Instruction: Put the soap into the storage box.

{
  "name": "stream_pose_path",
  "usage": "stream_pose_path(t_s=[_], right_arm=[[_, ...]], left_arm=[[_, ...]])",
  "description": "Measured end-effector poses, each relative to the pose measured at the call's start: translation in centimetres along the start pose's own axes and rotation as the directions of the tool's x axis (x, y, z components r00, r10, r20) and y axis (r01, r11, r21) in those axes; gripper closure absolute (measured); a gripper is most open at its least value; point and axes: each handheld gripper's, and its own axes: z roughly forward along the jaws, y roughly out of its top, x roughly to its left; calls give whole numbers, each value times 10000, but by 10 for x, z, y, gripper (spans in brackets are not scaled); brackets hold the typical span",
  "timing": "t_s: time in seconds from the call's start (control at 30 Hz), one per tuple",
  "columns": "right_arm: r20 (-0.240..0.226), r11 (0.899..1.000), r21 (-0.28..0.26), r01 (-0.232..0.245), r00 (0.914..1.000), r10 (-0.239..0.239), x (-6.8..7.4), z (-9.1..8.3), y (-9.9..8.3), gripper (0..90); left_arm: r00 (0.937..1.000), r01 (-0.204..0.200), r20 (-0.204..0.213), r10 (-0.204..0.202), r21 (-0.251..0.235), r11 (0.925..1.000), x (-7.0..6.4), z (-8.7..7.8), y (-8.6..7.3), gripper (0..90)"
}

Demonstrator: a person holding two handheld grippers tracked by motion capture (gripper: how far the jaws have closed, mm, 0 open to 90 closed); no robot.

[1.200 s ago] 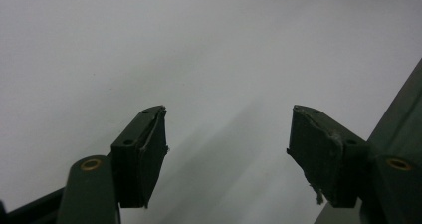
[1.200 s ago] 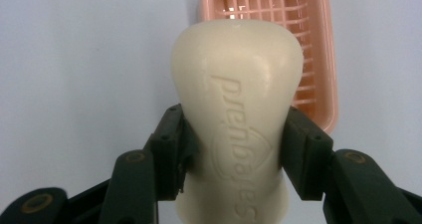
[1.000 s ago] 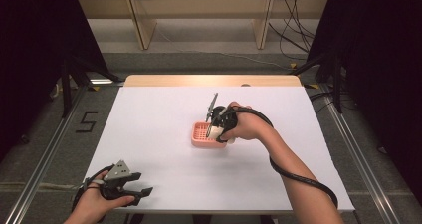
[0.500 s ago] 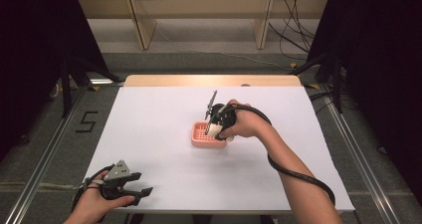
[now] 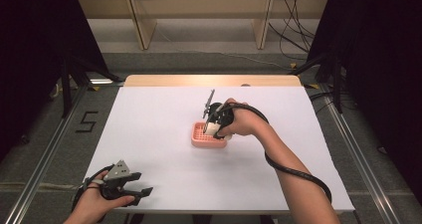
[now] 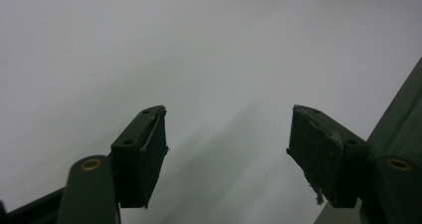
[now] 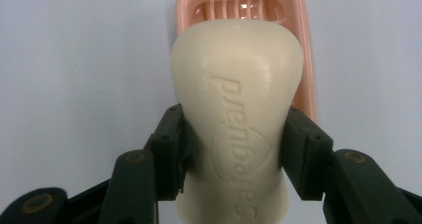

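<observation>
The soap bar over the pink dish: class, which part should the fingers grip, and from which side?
Grip the soap bar across its narrow waist, coming lengthwise from the end away from the pink dish. The right gripper does so: the sides pinch in there, so the fingers seat securely.

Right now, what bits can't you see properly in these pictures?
- Soap dish: right gripper view, the soap bar covers most of it.
- Soap's near end: cut off by that view's bottom edge.
- Soap in the high view: hidden behind the right claw and hand.
- Stamped lettering: partly unreadable.
</observation>
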Motion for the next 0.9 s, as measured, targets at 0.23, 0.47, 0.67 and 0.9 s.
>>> stream_pose_path(t_s=[0.23,0.47,0.67,0.9], right_arm=[[-38,9996,107,-261,9997,262,0,2,3,506],[48,9999,-76,108,9999,-108,-4,5,6,506],[100,9997,66,-231,9997,230,-4,4,7,506],[80,9994,32,-337,9994,337,-4,5,12,506]], left_arm=[[9996,249,-122,-250,-23,9997,-1,1,0,309],[9997,217,-100,-216,36,9998,-1,1,0,309],[9997,245,-54,-245,-8,9997,-1,0,0,309],[9997,233,-52,-233,-4,9997,-1,0,0,309]])
